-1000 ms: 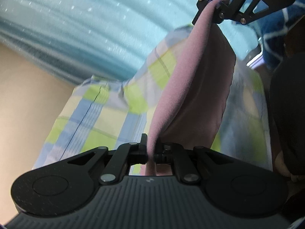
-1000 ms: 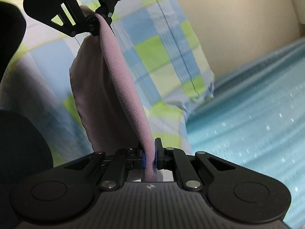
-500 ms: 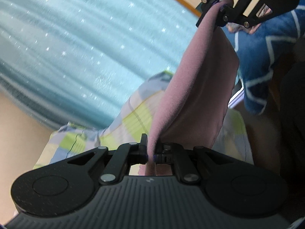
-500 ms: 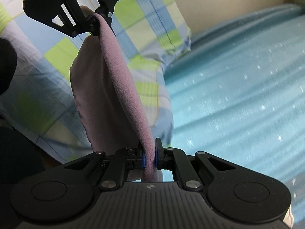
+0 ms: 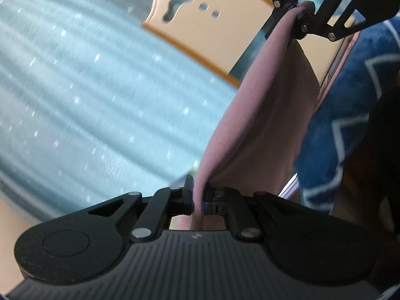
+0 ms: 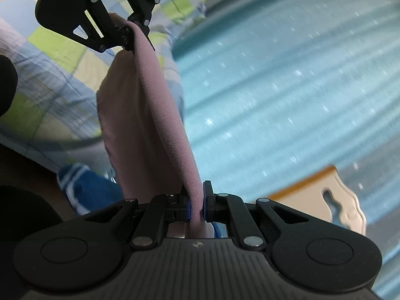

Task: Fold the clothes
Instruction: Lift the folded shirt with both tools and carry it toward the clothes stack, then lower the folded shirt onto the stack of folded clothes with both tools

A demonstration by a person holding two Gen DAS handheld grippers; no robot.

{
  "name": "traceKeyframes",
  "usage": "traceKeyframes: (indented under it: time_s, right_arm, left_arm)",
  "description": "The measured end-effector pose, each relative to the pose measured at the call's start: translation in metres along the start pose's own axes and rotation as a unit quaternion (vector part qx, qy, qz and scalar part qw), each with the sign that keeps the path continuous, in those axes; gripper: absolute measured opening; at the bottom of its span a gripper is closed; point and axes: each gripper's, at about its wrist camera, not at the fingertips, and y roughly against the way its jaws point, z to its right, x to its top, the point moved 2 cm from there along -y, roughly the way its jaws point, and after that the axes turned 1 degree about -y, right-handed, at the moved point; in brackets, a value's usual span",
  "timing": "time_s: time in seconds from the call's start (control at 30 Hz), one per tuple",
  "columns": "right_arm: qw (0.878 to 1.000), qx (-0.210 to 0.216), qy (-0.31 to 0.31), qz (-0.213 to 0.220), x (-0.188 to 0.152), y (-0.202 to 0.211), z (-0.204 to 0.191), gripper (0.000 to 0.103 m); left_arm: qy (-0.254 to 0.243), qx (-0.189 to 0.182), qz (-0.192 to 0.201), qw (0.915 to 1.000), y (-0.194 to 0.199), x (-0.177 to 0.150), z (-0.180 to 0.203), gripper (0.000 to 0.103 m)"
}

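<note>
Pink garment (image 5: 262, 115) is hanging stretched between both tools, above the teal bed (image 6: 287, 87). Left tool (image 5: 197, 203) is pinching one end tight; right tool (image 6: 196, 211) is clamping the other, jaws nearly touching through the cloth. Risk: thin edge grips slipping if pulled taut, dropping and bunching the garment.

We note left gripper (image 5: 197, 203) matte black, ribbed grey housing, silver screws, blue-padded fingers (image 5: 191, 203), right gripper (image 6: 196, 208) alike.

Bedroom: teal bedsheet (image 6: 287, 80), checked pillow (image 6: 50, 57)
</note>
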Motion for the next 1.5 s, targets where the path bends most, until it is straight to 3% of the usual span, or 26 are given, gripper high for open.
traceKeyframes:
  time_s: [0.3,0.47,0.63,0.8,0.87,0.97,1.17,1.23,1.3,1.5]
  right_arm:
    - [0.997,-0.013,-0.035,-0.061,-0.059,0.031,0.023,0.007]
    - [0.994,-0.013,-0.054,-0.092,-0.086,0.039,0.031,0.007]
    - [0.989,-0.028,-0.076,-0.123,-0.108,0.021,0.063,0.007]
    - [0.985,-0.122,-0.049,-0.116,-0.113,-0.019,0.129,0.007]
    - [0.981,-0.158,-0.038,-0.107,-0.118,-0.032,0.143,0.008]
    - [0.981,-0.142,-0.057,-0.122,-0.143,-0.054,0.125,0.008]
    - [0.98,-0.029,-0.036,-0.192,-0.199,-0.098,0.036,0.006]
    - [0.98,-0.03,-0.033,-0.194,-0.203,-0.094,0.028,0.018]
    - [0.98,-0.037,-0.037,-0.192,-0.205,-0.083,0.027,0.039]
    - [0.981,-0.05,-0.049,-0.182,-0.21,-0.049,0.032,0.043]
  left_arm:
    - [-0.002,-0.068,0.065,0.9956,-0.018,0.06,0.026,0.006]
    - [0.008,-0.075,0.097,0.9924,-0.056,0.1,0.017,0.005]
    - [0.018,-0.081,0.129,0.9882,-0.095,0.14,0.008,0.005]
    - [0.029,-0.087,0.16,0.9829,-0.134,0.18,-0.001,0.005]
    - [0.028,-0.073,0.175,0.9815,-0.151,0.195,-0.007,0.004]
    - [0.027,-0.106,0.154,0.982,-0.18,0.193,0.018,0.004]
    - [-0.046,-0.182,0.074,0.9794,-0.222,0.148,0.127,0.005]
    - [-0.053,-0.181,0.074,0.9793,-0.221,0.139,0.138,0.005]
    - [-0.057,-0.173,0.079,0.9801,-0.22,0.133,0.142,0.008]
    - [-0.046,-0.148,0.092,0.9837,-0.204,0.115,0.133,0.014]
